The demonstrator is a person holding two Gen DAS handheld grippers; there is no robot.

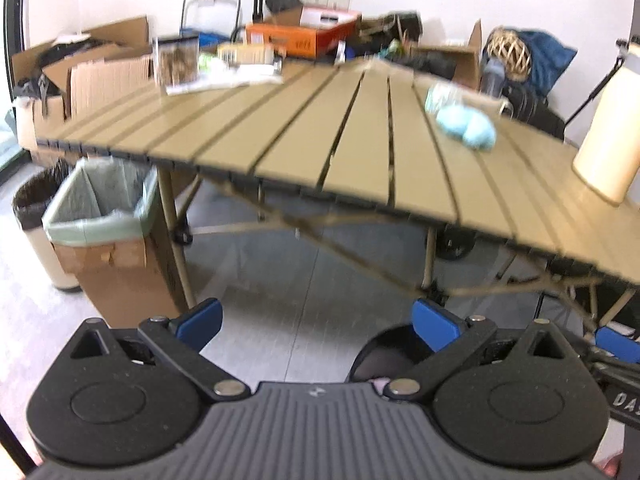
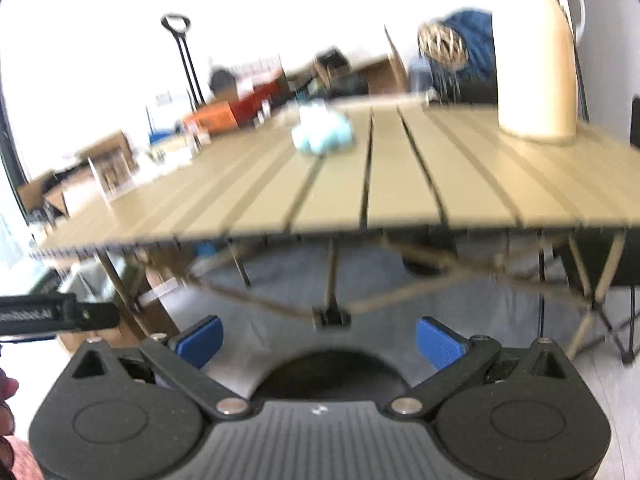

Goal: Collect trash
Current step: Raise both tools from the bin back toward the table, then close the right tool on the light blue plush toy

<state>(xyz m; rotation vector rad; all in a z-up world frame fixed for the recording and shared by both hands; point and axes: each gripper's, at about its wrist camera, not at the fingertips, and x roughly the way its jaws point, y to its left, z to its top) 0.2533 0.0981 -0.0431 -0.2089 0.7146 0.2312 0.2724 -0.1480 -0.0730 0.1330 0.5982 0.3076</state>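
Note:
A crumpled light-blue wad of trash (image 1: 466, 126) (image 2: 323, 132) lies on the tan slatted table (image 1: 320, 132) (image 2: 400, 184), toward its far side. Behind it rests a pale crumpled wrapper (image 1: 440, 94). My left gripper (image 1: 318, 324) hangs open in front of the table's near edge, below the tabletop, with nothing between its blue pads. In the right wrist view my right gripper (image 2: 320, 340) is likewise open and empty, below the near edge. A cardboard box lined with a green bag (image 1: 100, 208) stands on the floor left of the table.
A tall cream jug (image 1: 608, 132) (image 2: 536, 60) stands on the table's right side. Papers and a clear container (image 1: 176, 60) sit at the far left corner. Cardboard boxes (image 1: 80, 64), an orange box (image 1: 300, 36) and a blue bag (image 1: 548, 56) crowd behind. A dark-lined round bin (image 1: 36, 208) stands left.

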